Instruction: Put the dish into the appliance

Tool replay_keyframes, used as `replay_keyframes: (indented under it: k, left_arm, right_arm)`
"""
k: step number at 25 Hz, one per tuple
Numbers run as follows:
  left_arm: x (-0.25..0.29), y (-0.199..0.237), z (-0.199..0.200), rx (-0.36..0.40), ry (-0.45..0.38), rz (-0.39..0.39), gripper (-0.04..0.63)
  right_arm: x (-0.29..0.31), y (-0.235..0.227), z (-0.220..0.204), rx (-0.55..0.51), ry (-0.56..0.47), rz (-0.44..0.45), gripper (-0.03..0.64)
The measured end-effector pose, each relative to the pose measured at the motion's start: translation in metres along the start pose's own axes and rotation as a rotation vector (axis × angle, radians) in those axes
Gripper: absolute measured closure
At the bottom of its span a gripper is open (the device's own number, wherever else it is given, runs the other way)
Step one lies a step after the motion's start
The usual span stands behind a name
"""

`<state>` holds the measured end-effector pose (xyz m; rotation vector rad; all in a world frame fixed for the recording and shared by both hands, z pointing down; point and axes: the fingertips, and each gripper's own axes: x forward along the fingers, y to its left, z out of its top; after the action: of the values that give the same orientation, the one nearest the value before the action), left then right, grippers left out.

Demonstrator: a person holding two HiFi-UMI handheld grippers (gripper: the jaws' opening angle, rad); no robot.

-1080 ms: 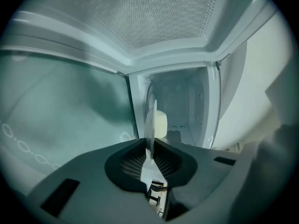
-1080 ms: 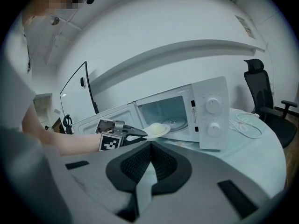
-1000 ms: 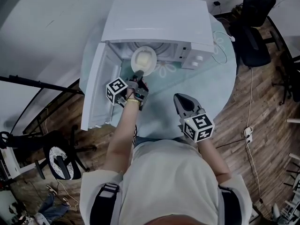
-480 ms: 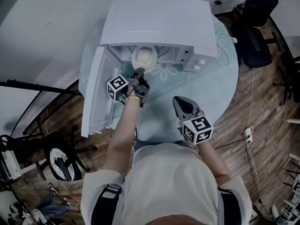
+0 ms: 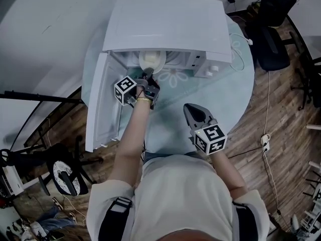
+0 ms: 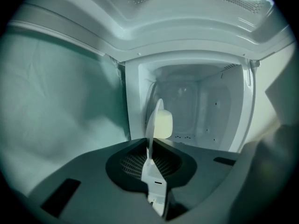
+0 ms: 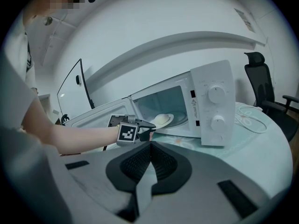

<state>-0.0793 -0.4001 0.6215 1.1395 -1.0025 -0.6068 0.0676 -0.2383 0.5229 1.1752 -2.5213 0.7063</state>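
Note:
A white microwave (image 5: 165,24) stands on the round table, its door (image 5: 98,104) swung open to the left. My left gripper (image 5: 148,74) is shut on the rim of a white dish (image 5: 152,60) carrying a pale round bun (image 6: 163,124). The dish sits in the mouth of the cavity, partly under the microwave's top. In the left gripper view the dish (image 6: 152,125) stands edge-on between the jaws, with the cavity behind it. My right gripper (image 5: 193,112) hangs shut and empty over the table's near side. From the right gripper view the dish (image 7: 161,120) shows inside the opening.
The table (image 5: 220,94) has a pale green cloth with a flower print. A white cable (image 5: 235,49) lies right of the microwave. A black office chair (image 5: 273,29) stands at the back right, and a stand with black poles (image 5: 35,94) at the left over the wooden floor.
My left gripper has carried the dish forward, from in front of the opening to partly inside the cavity. The right gripper has barely moved.

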Motion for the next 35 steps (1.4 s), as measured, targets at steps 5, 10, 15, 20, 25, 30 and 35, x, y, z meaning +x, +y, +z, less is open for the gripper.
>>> replay_keyframes:
  k: [5,10,15,20,25,30,35]
  left_arm:
    - [0.011,-0.003,0.006,-0.007,-0.014,-0.006,0.555]
    - [0.022,-0.007,0.012,-0.011,-0.022,-0.016,0.555]
    - [0.024,-0.009,0.012,0.004,-0.013,-0.017,0.555]
    - [0.022,-0.012,0.013,0.025,-0.011,-0.024,0.555]
    - [0.016,-0.011,0.011,0.042,-0.003,-0.007,0.453]
    - [0.006,-0.019,0.003,0.058,0.015,-0.017,0.445]
    - [-0.009,-0.027,-0.009,0.054,0.032,-0.042,0.445]
  right_arm:
    - [0.001,-0.002,-0.005,0.005,0.014,-0.001,0.611]
    - [0.002,-0.003,-0.005,0.007,0.017,-0.002,0.611]
    - [0.002,-0.002,-0.005,0.006,0.018,-0.002,0.611]
    - [0.001,0.001,-0.004,0.003,0.017,0.006,0.611]
    - [-0.002,0.006,-0.004,0.001,0.009,0.01,0.611]
    - [-0.007,0.013,-0.004,-0.007,0.004,0.007,0.611]
    - [-0.013,0.02,-0.001,-0.011,-0.012,0.006,0.611]
